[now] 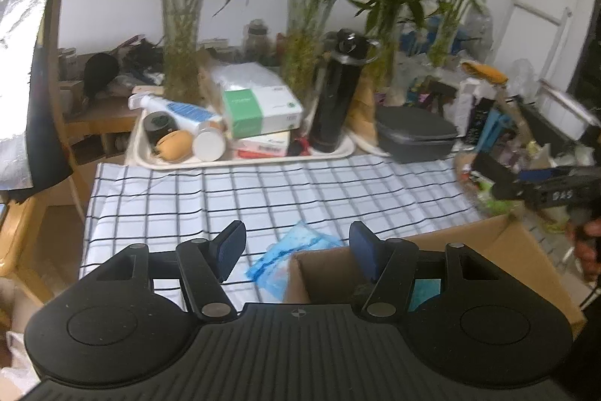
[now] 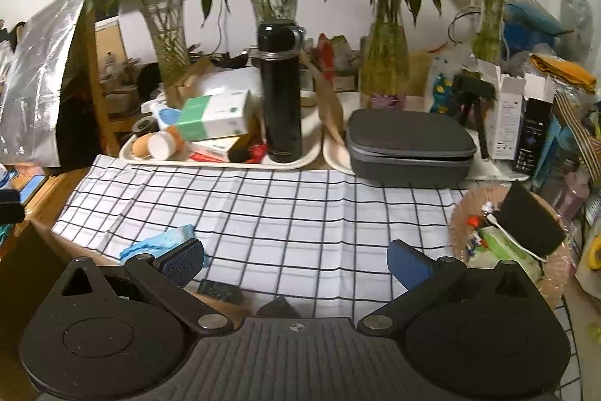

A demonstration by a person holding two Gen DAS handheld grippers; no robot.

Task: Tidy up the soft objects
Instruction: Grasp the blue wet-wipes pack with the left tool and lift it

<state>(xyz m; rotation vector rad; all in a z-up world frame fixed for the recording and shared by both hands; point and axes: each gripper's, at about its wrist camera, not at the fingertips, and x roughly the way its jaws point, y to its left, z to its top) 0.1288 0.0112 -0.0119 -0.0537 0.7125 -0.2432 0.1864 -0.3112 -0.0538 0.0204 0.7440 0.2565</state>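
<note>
Left hand-held gripper (image 1: 296,252): jaws apart at middling width, nothing between the pads; hangs over the near edge of the bench and the cardboard box (image 1: 499,250).
Right hand-held gripper (image 2: 295,260): jaws wide, empty, over the checked cloth (image 2: 300,213).
Soft object: a blue crumpled pouch (image 1: 285,256), possibly a wipes pack, view blurred; lies on the cloth's near edge, just beside the box.
Box: open, dark inside.
Behind: tray (image 2: 300,162) with black flask (image 2: 281,89); grey case (image 2: 409,145) beside it.
</note>
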